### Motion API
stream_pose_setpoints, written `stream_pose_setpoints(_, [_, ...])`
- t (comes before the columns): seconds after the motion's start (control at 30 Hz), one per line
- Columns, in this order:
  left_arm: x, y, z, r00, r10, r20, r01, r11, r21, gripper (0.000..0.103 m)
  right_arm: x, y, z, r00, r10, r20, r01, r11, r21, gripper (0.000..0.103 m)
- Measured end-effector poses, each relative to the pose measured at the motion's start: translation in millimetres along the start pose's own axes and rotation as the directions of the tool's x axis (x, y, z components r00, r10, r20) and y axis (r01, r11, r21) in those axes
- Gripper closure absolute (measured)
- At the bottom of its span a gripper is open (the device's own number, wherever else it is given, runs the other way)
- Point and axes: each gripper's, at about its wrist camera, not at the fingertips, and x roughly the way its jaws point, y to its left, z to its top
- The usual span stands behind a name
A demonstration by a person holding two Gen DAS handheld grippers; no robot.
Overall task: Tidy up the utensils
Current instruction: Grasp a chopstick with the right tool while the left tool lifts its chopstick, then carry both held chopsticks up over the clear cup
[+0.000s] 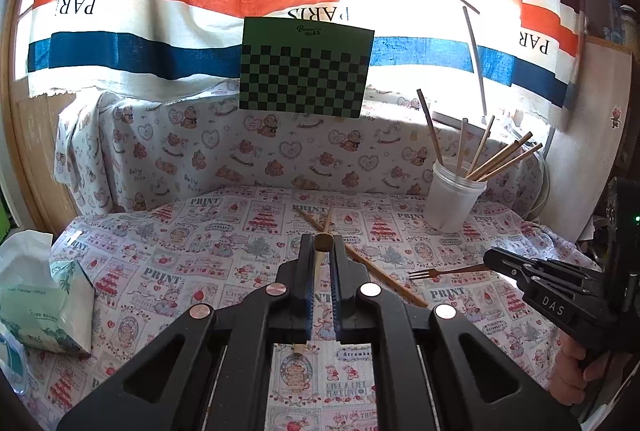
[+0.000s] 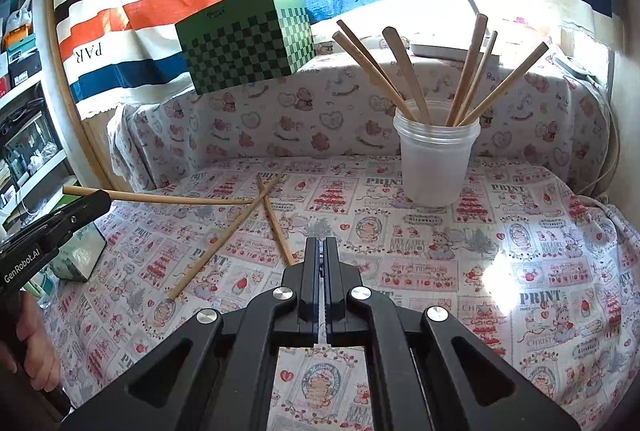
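Thin wooden chopstick (image 1: 322,251), light, stiff and slippery, is pinched near its thick end by the left gripper (image 1: 323,243) above the table. The right gripper (image 1: 490,258) pinches a small fork (image 1: 436,273).

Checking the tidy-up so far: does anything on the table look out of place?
Yes. Two chopsticks lie crossed on the tablecloth instead of standing in the plastic jar with the other sticks. The left gripper grips a third chopstick; the right gripper holds a fork.
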Motion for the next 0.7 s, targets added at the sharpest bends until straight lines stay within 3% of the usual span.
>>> stream_pose_setpoints(0.37, [-6,1,17,0.999,-0.047,0.016,0.047,0.999,-0.016,0.097,-32,-7,22,0.994,-0.002,0.109,0.001,1.000,0.015,0.101])
stream_pose_setpoints(0.7, [-14,-14,54,0.992,-0.083,0.093,0.082,0.997,0.013,0.097,-83,-28,56,0.973,-0.062,0.224,0.049,0.997,0.060,0.101])
